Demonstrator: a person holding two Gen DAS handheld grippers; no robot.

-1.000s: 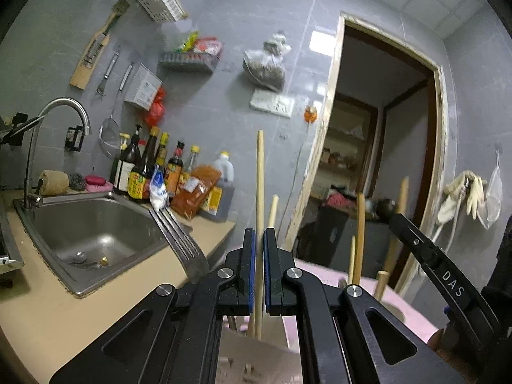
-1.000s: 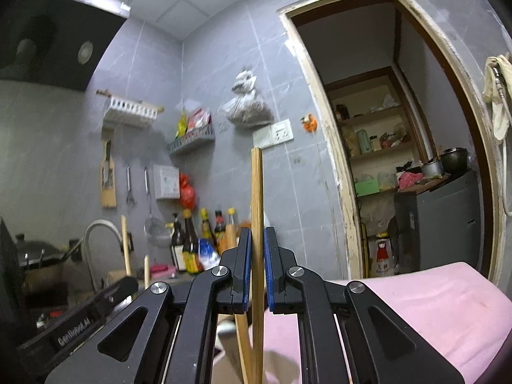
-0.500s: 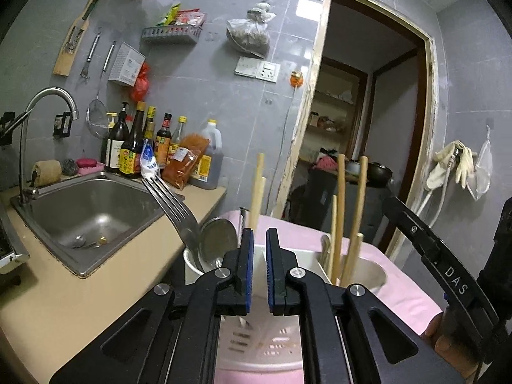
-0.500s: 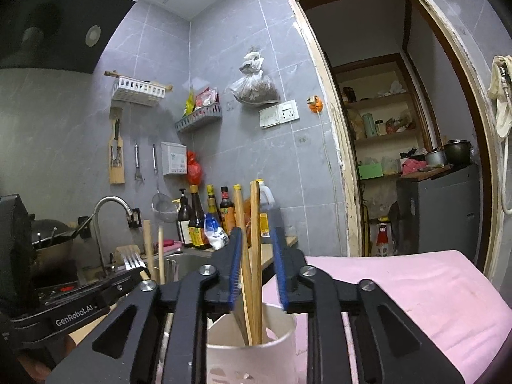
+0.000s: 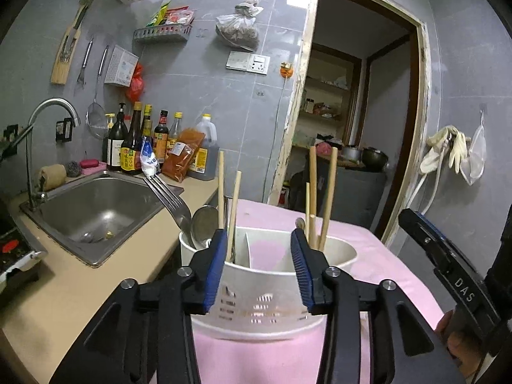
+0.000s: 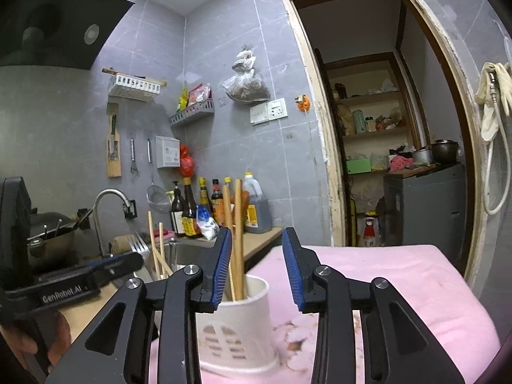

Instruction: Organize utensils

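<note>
Change since earlier: both sets of jaws, clamped on upright chopsticks a second ago, have let them go into the utensil holder (image 5: 256,300) and backed away from it.
Left gripper (image 5: 258,268): jaws apart and opening, nothing pressed between the blue pads; it sits in front of the holder, aimed at the holder's middle section.
Right gripper (image 6: 257,267): jaws apart and opening; two chopsticks (image 6: 237,240) stand just inside its left pad, but I cannot tell whether they touch it.
Utensil holder: white, slotted near its base, split by inner walls into sections; it stands on the pink cloth (image 5: 400,275).
Holder, left section: a fork (image 5: 166,198) leans out toward the sink (image 5: 92,211), a spoon (image 5: 203,224) sits beside it, and two chopsticks (image 5: 228,211) stand there.
Holder, right section: several chopsticks (image 5: 320,198) stand upright or slightly tilted.
Holder, middle section: only pink shows inside.
Left of the holder: the beige table (image 5: 64,291) with the sink, and sauce bottles (image 5: 153,142) along the wall behind.
Right of the holder: the other gripper's black body crosses the left wrist view, with part of a hand (image 5: 454,339) below it.
</note>
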